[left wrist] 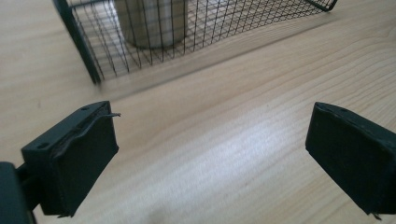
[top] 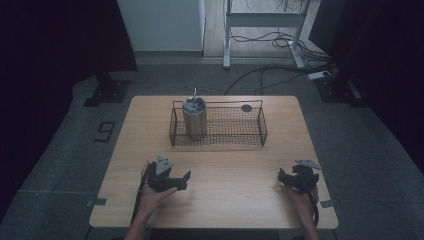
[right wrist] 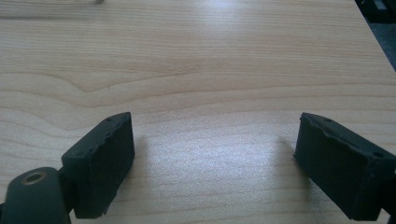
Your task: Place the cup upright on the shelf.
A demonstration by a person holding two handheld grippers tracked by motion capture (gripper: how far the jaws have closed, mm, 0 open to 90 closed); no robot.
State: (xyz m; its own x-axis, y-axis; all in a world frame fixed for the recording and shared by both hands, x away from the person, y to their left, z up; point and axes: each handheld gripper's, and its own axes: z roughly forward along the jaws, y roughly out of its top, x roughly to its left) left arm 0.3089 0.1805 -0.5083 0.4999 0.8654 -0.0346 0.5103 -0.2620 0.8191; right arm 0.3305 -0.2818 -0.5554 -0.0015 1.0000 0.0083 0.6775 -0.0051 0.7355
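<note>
**Both grippers low at the near edge, cup in the basket**

Wooden desk [top: 225, 200], pale, set on grey floor. At its far middle, a black wire basket [top: 218, 123], taken here as the landmark. Inside the basket, at its left end, an upright metal cup [top: 194, 118] with a thin rod rising from its top. Against the basket's far rim, a small dark disc [top: 246, 107]. Nearer than the basket and left of it, left gripper [top: 181, 180], jaws wide, bare wood between. Nearer and right, right gripper [top: 284, 178], jaws wide, holding nothing.
</note>
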